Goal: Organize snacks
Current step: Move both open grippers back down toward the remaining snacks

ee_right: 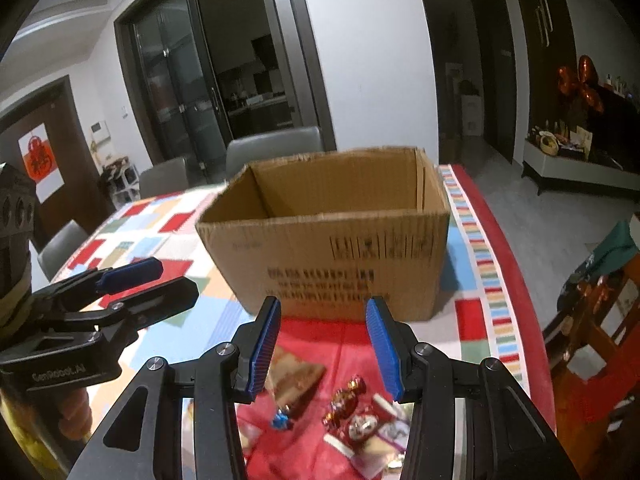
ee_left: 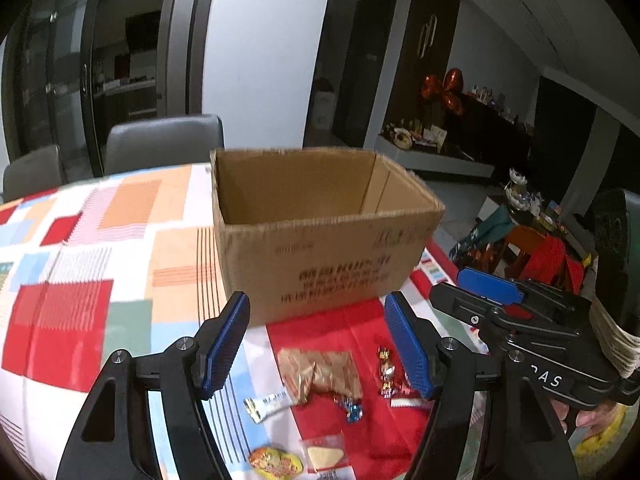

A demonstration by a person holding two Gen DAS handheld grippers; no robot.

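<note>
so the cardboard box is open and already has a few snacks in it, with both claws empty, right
Not quite: the cardboard box is open but looks empty in both wrist views. The snacks lie on the tablecloth before it. Both claws are empty.

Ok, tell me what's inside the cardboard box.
The cardboard box is open-topped; only bare inner walls show, no snacks visible. Its floor is hidden behind the front wall in both views, so low-lying items can't be ruled out. The snacks lie on the tablecloth before it.

A table (ee_left: 80, 264) is covered by a patchwork-print cloth; on it are set an open cardboard box (ee_left: 320, 248) and scattered wrapped snacks (ee_left: 320, 376) before it.
</note>
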